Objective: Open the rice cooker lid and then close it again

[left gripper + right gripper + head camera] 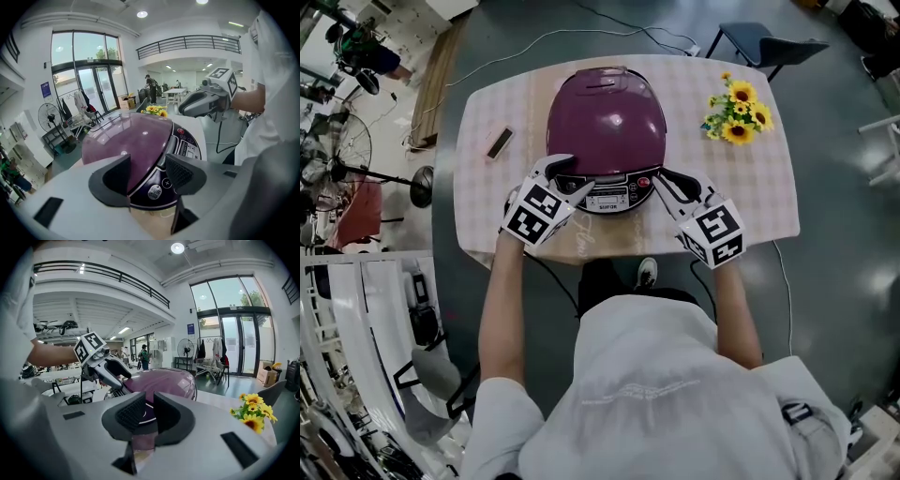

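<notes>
A purple rice cooker [607,122] stands on the checked table [764,202] with its domed lid [126,140] down. Its control panel [609,195] faces me. My left gripper [569,178] sits at the cooker's front left corner, jaws open, spanning the lid's front edge and the panel [187,145] without pressing on them. At the front right corner my right gripper [664,184] has its jaws a narrow gap apart with nothing between them; through the gap I see the cooker's side [164,380]. Each gripper shows in the other's view: the right gripper [187,108] and the left gripper [119,378].
A bunch of yellow sunflowers [736,111] stands at the table's far right corner. A small dark bar [499,143] lies at the far left. A chair [764,45] stands beyond the table, and cables run over the floor. My legs are under the near edge.
</notes>
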{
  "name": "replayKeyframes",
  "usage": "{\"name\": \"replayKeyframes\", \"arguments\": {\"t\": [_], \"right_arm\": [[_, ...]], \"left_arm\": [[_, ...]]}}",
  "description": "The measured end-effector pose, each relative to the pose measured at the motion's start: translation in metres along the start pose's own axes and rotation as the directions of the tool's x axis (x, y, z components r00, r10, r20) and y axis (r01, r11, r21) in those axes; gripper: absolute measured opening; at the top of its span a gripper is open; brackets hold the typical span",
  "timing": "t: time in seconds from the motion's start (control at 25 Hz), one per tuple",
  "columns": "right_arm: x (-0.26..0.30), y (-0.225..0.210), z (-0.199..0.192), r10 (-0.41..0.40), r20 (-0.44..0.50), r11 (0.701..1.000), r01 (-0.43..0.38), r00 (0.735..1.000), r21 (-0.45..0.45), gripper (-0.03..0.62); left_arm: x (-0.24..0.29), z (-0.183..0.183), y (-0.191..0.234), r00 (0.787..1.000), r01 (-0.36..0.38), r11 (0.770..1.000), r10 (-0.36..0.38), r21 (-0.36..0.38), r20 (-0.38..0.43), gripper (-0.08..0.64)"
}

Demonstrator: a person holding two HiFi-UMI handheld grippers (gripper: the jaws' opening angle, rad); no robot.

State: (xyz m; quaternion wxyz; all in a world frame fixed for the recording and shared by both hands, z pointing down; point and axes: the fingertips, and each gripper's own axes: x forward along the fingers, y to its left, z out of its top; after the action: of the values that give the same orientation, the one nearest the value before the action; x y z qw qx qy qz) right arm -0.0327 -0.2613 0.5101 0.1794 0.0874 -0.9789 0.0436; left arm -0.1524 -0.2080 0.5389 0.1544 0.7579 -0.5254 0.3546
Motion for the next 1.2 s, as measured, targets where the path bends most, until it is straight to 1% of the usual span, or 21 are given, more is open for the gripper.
{"name": "replayKeyframes", "arguments": {"t": [0.16,0.36,0.6,0.76,0.88,0.92,0.96,1.0,1.12,1.2], "right_arm": [[0.001,0.002,-0.003,0.000,-0.005,1.000,0.000,1.000,0.002,0.067],[0.000,0.004,-0.005,-0.001,-0.014,1.000,0.001,1.000,0.006,0.067],[0.003,0.007,-0.005,0.003,-0.020,1.000,-0.003,1.000,0.009,0.067],[0.006,0.011,-0.006,0.016,-0.026,1.000,-0.016,1.000,0.005,0.067],[0.010,0.012,-0.006,0.024,-0.027,1.000,-0.024,0.999,-0.001,0.067],[0.011,0.012,-0.005,0.026,-0.027,1.000,-0.026,0.999,-0.003,0.067],[0.012,0.012,-0.004,0.029,-0.028,1.000,-0.029,0.999,-0.006,0.067],[0.013,0.012,-0.004,0.031,-0.029,0.999,-0.031,0.999,-0.008,0.067],[0.015,0.011,-0.002,0.033,-0.031,0.999,-0.034,0.999,-0.014,0.067],[0.016,0.010,-0.001,0.032,-0.031,0.999,-0.033,0.999,-0.017,0.067]], "left_arm": [[0.001,-0.002,-0.001,1.000,0.020,1.000,-0.021,-0.024,-0.018,0.245],[0.000,-0.001,-0.002,0.999,0.027,0.999,-0.027,-0.030,-0.024,0.245],[-0.003,0.000,-0.001,0.999,0.042,0.997,-0.042,-0.067,0.002,0.244],[-0.003,0.002,0.000,0.999,0.051,0.993,-0.051,-0.105,0.011,0.244],[-0.002,0.004,0.002,0.998,0.054,0.984,-0.049,-0.170,0.029,0.244],[-0.002,0.004,0.005,0.998,0.048,0.979,-0.040,-0.201,0.042,0.233],[-0.002,0.004,0.008,0.998,0.041,0.974,-0.030,-0.224,0.050,0.192],[-0.003,0.004,0.010,0.998,0.037,0.972,-0.026,-0.232,0.052,0.172],[-0.002,0.002,0.012,0.999,0.043,0.976,-0.039,-0.212,0.022,0.170],[-0.002,0.002,0.013,0.999,0.041,0.978,-0.041,-0.206,0.002,0.152]]}}
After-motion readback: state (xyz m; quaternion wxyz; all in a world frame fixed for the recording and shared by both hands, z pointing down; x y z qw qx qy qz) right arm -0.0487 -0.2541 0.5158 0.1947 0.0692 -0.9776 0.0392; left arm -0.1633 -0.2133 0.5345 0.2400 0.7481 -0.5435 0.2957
